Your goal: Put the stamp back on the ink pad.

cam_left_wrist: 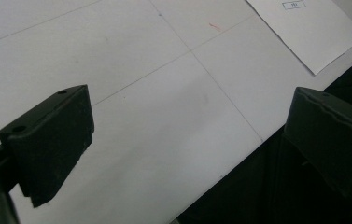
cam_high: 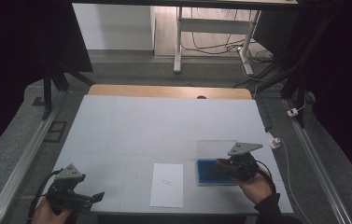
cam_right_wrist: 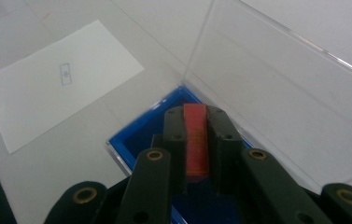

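So, quick rundown of where this could bite:

right gripper [cam_right_wrist: 196, 135]: jaws clamped on a thin red piece [cam_right_wrist: 196, 140], held over the blue tray [cam_right_wrist: 134, 140], which sits at about 4 o'clock on the table [cam_high: 131, 121].

red piece: pinched flat between the pads, only a narrow strip showing. Can't tell how deep the grip goes, so my guess is it could slide or twist out if the hand jerks.

clear lid [cam_right_wrist: 267, 79]: stands up at the tray's far edge, right beside the jaws. Swing wide and I reckon you clip it, and the light tray skids.

paper [cam_high: 167, 185]: lies at 6 o'clock, just beside the tray, with a small printed mark. If the piece goes there, a dragging jaw could shove the sheet.

left gripper [cam_left_wrist: 187, 140]: jaws wide apart, holding nothing, hanging over the near edge around 7 o'clock. Not pinning the paper, so nothing stops it sliding.
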`<action>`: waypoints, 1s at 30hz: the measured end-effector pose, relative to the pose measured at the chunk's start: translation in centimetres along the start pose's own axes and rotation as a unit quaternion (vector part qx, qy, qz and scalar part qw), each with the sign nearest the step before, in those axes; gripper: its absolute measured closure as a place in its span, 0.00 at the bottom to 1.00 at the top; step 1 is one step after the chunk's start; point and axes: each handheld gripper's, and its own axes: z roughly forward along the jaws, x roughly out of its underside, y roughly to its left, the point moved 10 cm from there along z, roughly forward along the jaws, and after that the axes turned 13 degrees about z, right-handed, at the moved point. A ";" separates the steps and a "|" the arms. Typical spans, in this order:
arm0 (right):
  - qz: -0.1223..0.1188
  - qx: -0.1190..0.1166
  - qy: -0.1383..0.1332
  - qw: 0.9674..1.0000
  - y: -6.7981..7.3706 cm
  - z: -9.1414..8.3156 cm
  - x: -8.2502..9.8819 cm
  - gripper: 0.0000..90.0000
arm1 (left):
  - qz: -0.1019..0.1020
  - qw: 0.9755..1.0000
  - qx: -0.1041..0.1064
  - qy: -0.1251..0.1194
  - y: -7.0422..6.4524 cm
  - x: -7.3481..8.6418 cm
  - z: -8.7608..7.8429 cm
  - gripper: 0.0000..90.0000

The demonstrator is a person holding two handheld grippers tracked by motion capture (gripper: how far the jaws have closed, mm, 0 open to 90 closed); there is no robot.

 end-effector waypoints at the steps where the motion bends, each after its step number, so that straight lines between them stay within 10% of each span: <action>1: 0.001 0.003 0.000 1.000 -0.2 -0.1 0.1 0.89 | 0.000 1.000 0.000 0.000 0.0 0.0 0.0 0.02; 30: -0.005 0.012 0.051 0.999 -1.3 2.8 1.3 0.89 | -0.001 1.000 0.000 0.003 0.0 0.0 0.1 0.02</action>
